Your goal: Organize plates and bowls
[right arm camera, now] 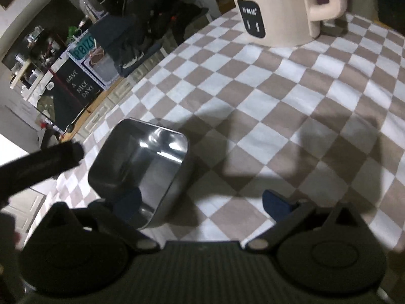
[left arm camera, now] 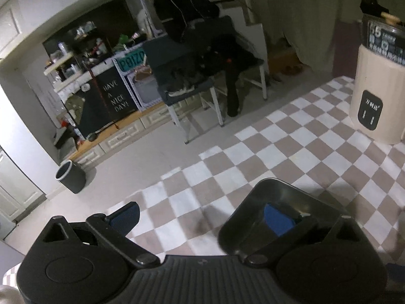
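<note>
Both tongs gape wide, gripping nothing. The left tongs [left arm camera: 202, 217] have one blue pad inside the square, shiny steel bowl [right arm camera: 141, 169], as do the right tongs [right arm camera: 202, 205]. The bowl sits otherwise empty near the edge of the brown-and-white checkered tabletop [right arm camera: 291, 96], well apart from a cream electric kettle [right arm camera: 276, 7].

The square bowl [right arm camera: 141, 167] looked like polished metal, glossy, throwing bright streaks. The checked cloth [right arm camera: 278, 106] on the counter was matt and woven. At upper right, the cream kettle [right arm camera: 278, 7] showed smooth plastic. Gripper pads [right arm camera: 276, 202] looked matt blue.
</note>
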Demonstrator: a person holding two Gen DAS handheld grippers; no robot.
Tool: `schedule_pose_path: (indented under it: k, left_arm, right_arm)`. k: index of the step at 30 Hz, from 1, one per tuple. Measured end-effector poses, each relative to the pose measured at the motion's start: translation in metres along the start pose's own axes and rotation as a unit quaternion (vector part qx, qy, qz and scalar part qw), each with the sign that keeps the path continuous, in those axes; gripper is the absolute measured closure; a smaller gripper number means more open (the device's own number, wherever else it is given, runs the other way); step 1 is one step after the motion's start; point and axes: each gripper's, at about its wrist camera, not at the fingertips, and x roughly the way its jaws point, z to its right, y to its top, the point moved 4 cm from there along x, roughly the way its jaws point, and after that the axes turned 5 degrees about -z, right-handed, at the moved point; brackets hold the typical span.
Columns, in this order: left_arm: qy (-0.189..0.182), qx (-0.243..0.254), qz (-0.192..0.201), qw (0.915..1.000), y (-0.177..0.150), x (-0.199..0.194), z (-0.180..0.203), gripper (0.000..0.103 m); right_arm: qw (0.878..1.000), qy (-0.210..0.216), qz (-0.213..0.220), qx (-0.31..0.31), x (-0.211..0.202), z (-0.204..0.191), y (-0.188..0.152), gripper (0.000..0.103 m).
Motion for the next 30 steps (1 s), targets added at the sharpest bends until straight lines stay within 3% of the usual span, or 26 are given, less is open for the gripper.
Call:
schedule_pose_path:
  k: [6, 12, 15, 18, 21, 23, 25, 27, 30]
  left_arm:
    - [0.012, -0.032, -0.022, 0.9992, -0.005, 0.023, -0.004, 0.000]
    - [0.011, -0.047, -0.042, 0.9980, -0.029, 0.023, -0.022, 0.000]
    - [-0.017, -0.067, -0.054, 0.9962, -0.046, 0.021, -0.026, 0.000]
    - [-0.054, -0.086, -0.066, 0.9926, -0.064, 0.015, -0.028, 0.000]
    - [-0.107, -0.123, -0.104, 0.9810, -0.080, 0.009, -0.027, 0.000]
    - [-0.134, -0.147, -0.117, 0.9729, -0.088, 0.004, -0.028, 0.001]
    - [-0.151, -0.170, -0.111, 0.9675, -0.093, -0.001, -0.031, 0.007]
    - [-0.164, -0.207, -0.098, 0.9595, -0.096, -0.006, -0.036, 0.023]
    - [-0.183, -0.237, -0.095, 0.9493, -0.100, -0.008, -0.039, 0.033]
  right_arm:
    - [0.997, -0.013, -0.010, -0.071, 0.005, 0.004, 0.002, 0.006]
    - [0.993, -0.039, 0.024, -0.105, 0.001, 0.010, 0.017, 0.018]
    - [0.995, -0.027, 0.020, -0.094, 0.000, 0.017, 0.021, 0.026]
    - [0.994, -0.004, 0.018, -0.108, -0.002, 0.016, 0.024, 0.044]
    - [0.990, 0.021, 0.019, -0.139, -0.005, 0.008, 0.024, 0.068]
    - [0.986, 0.035, 0.014, -0.160, -0.008, 0.000, 0.021, 0.091]
    - [0.984, 0.038, 0.008, -0.175, -0.005, -0.006, 0.022, 0.097]
    - [0.981, 0.032, 0.007, -0.191, -0.005, -0.009, 0.021, 0.097]
    - [0.981, 0.036, 0.004, -0.193, -0.007, -0.012, 0.020, 0.097]
